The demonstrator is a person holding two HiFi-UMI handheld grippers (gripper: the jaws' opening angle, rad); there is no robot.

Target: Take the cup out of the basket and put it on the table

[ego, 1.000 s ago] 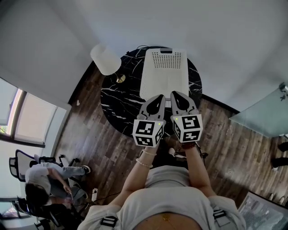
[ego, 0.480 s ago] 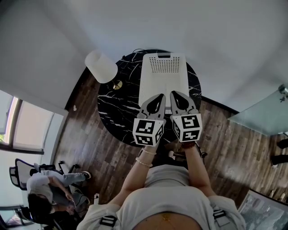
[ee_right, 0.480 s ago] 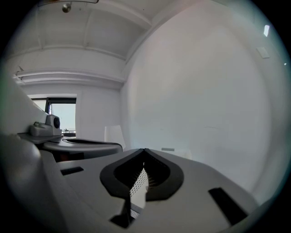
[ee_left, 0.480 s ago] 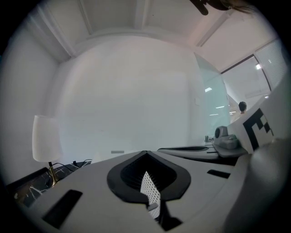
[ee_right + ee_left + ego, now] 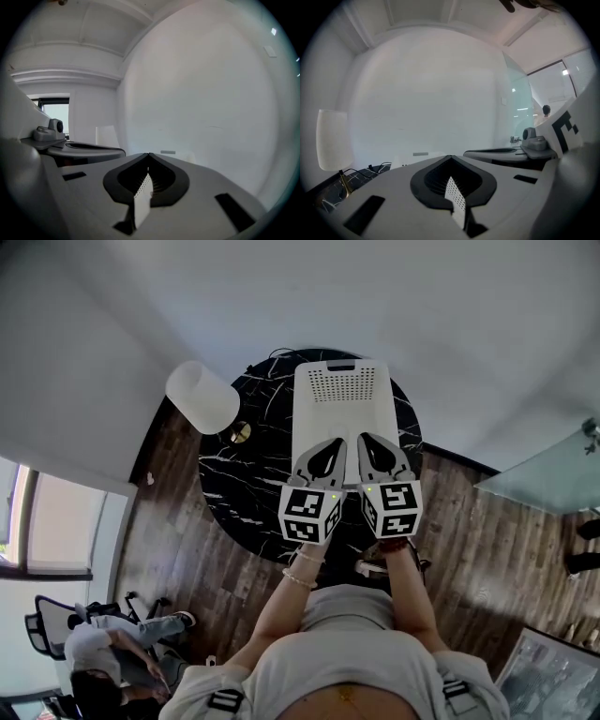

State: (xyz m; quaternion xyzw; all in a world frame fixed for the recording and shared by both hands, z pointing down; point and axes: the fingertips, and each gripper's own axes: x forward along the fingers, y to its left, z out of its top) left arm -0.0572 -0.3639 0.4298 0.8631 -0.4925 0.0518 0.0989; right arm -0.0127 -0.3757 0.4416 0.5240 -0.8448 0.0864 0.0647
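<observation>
A white basket [image 5: 342, 385] with a perforated far wall stands on the round black marble table [image 5: 234, 484]. I see no cup in any view; the basket's inside is not readable. My left gripper [image 5: 330, 442] and right gripper [image 5: 366, 437] are side by side above the basket's near end, both pointing at it. In the left gripper view the left gripper [image 5: 449, 157] has its jaws meeting at the tip, with nothing between them. The right gripper [image 5: 149, 153] looks the same in its own view: shut and empty.
A lamp with a white shade [image 5: 202, 397] and a brass base [image 5: 241, 432] stands at the table's left edge. Dark wooden floor surrounds the table. A seated person [image 5: 103, 652] is at the lower left, and a glass partition [image 5: 544, 474] is at the right.
Both grippers have moved forward together over the table towards the basket, still shut. The table and basket now sit closer under them, and the lamp has slid left in the head view.
</observation>
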